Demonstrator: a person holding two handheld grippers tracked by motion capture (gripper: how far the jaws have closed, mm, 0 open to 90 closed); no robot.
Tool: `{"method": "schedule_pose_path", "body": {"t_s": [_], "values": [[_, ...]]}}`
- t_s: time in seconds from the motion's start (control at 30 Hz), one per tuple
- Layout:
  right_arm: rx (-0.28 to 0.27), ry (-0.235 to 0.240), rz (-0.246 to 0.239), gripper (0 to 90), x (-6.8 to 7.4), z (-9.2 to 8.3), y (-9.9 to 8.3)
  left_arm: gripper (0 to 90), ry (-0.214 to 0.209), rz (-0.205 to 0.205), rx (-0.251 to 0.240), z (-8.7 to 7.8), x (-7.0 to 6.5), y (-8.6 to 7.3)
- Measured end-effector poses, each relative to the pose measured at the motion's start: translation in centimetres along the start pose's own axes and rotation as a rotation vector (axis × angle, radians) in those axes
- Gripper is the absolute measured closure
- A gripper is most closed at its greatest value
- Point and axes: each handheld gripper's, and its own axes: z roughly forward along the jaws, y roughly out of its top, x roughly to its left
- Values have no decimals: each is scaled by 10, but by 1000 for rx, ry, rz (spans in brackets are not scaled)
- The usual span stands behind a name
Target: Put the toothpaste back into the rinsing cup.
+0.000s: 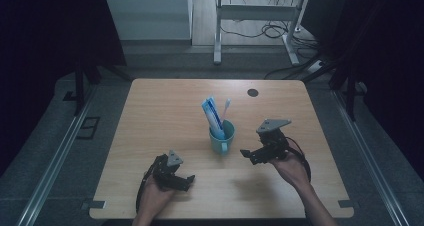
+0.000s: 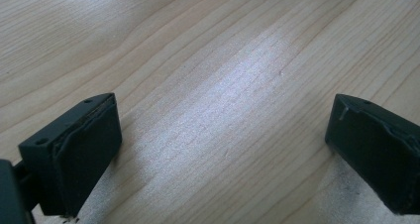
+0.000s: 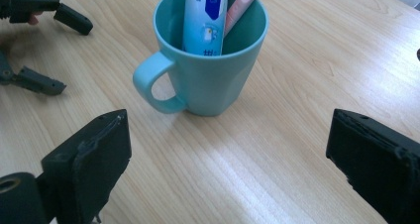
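Both grippers stand with jaws wide apart and hold nothing: the left gripper (image 1: 176, 176) low over bare wood near the table's (image 1: 150, 111) front edge, the right gripper (image 1: 256, 153) just right of the teal mug (image 1: 221, 137). Upright mid-table, the mug holds a toothpaste tube (image 1: 212, 117) and a pink toothbrush (image 1: 226, 109), with open tabletop around it.

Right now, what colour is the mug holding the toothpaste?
Teal, a light blue-green; the mug shows best in the right gripper view.
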Motion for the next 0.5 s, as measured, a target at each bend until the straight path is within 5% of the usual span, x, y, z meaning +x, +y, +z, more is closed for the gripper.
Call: {"method": "schedule_pose_path", "body": {"t_s": [0.5], "values": [[13, -19, 8, 0, 0, -11, -24, 10, 1, -1, -2, 0, 0, 0]]}}
